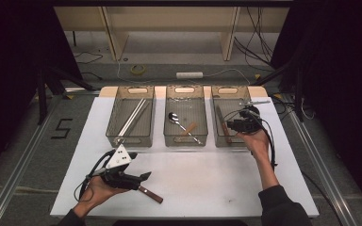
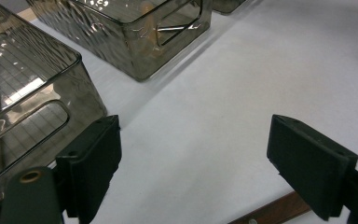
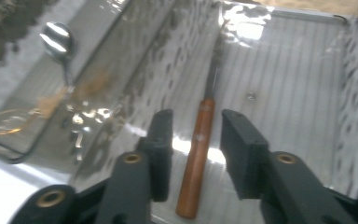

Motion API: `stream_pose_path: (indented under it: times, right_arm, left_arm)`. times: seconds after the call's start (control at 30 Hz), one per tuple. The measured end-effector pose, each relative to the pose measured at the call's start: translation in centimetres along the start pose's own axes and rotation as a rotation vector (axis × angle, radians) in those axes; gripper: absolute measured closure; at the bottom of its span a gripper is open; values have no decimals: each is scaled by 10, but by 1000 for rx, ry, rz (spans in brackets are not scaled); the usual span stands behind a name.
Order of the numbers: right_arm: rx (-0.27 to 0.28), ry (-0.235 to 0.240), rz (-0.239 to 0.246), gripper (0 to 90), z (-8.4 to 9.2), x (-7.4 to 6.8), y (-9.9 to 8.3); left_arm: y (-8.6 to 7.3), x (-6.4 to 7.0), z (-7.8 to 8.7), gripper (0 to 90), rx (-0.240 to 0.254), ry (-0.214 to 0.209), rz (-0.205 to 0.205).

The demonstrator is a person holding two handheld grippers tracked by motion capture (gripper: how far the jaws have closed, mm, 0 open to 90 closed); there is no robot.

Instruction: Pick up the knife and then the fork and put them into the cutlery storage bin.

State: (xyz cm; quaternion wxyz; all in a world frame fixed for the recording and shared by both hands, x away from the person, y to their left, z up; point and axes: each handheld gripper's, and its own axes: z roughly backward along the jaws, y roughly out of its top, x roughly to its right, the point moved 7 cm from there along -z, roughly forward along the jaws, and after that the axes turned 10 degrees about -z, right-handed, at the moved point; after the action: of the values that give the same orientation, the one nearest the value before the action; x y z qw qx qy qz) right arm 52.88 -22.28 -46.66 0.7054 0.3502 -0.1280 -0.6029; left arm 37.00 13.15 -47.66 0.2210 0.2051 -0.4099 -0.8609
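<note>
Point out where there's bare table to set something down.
The white table lies bare in front of the three bins, between the left gripper and the right gripper's forearm. Crowded: the bins' row and the near-left corner, with the wooden-handled knife.

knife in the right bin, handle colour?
Reddish-brown wood, on the knife; clearest in the right gripper view.

Three bins (image 1: 184, 123) line my surface (image 1: 202, 174) at twelve o'clock; a knife (image 3: 198, 154) lies in the two o'clock bin (image 1: 230, 123), another knife (image 1: 151, 194) at seven.
</note>
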Motion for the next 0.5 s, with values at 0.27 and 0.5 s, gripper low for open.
stream_pose_path:
  times: [0.27, 0.5]
  right_arm:
    - [34, 25, 94, 473, 21, -8, -3]
    - [127, 141, 165, 380, 55, -33, -16]
  left_arm:
    - [-3, -1, -2, 168, -65, -23, -28]
    - [-1, 1, 0, 172, -132, -67, -77]
